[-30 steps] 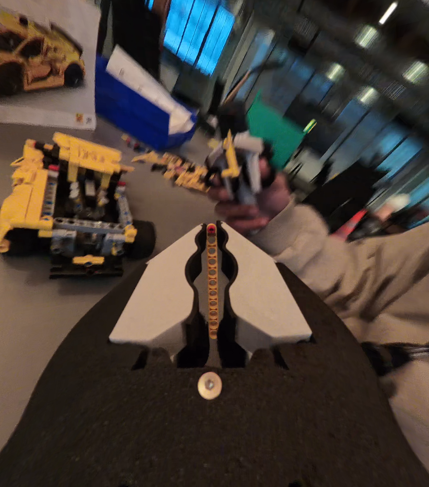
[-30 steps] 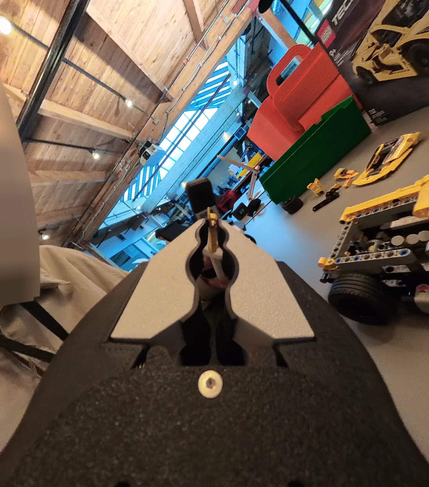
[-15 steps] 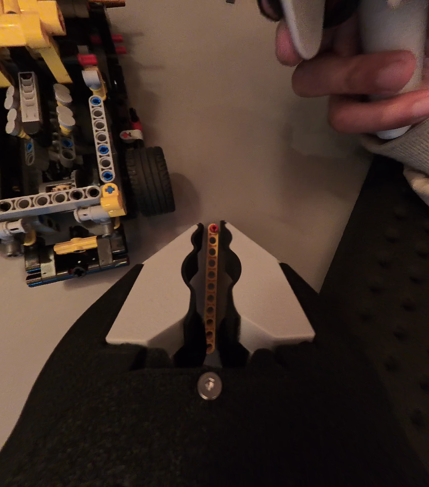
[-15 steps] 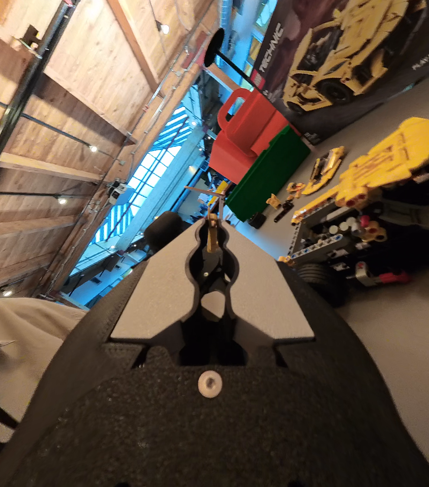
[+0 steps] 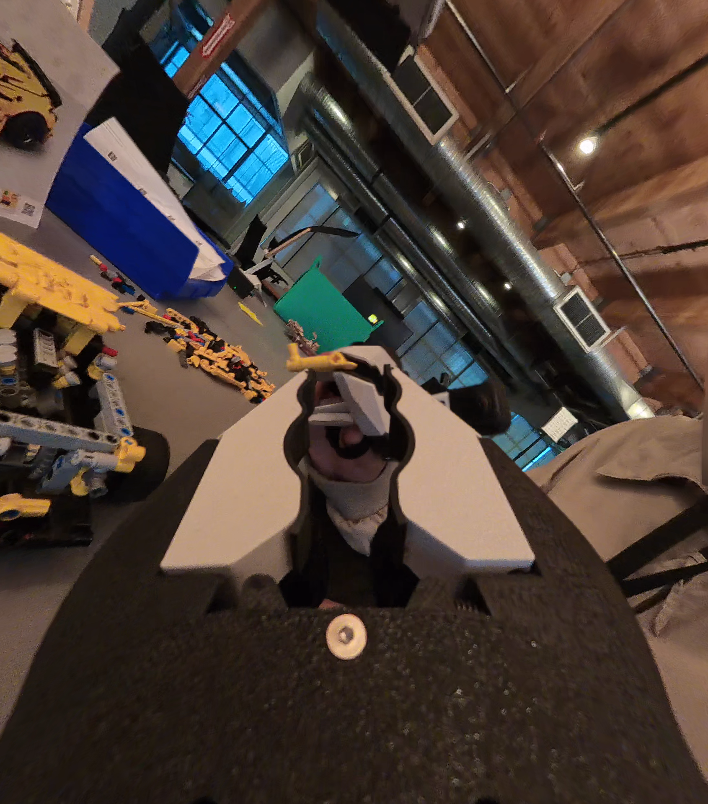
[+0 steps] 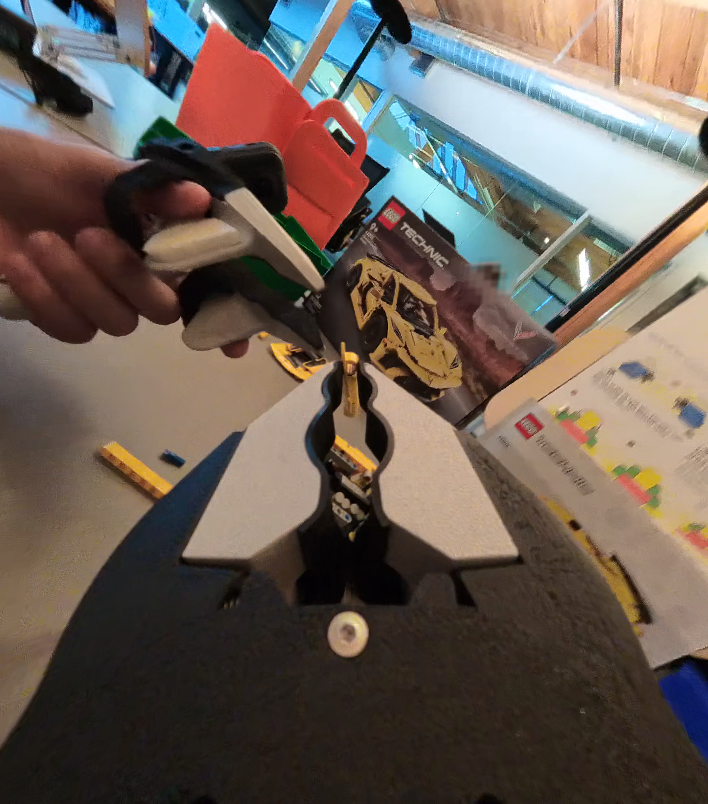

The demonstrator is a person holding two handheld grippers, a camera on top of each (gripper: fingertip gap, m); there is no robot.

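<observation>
Right tool (image 6: 350,378) pinches a tiny, stiff yellow piece (image 6: 349,383) by its shank; left tool (image 5: 345,378) gapes empty beside it.

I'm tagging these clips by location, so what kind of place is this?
Probably a converted industrial hall used as a workshop: wooden plank ceiling, exposed metal duct, tall gridded windows. A half-built yellow brick car sits on the grey table.
</observation>
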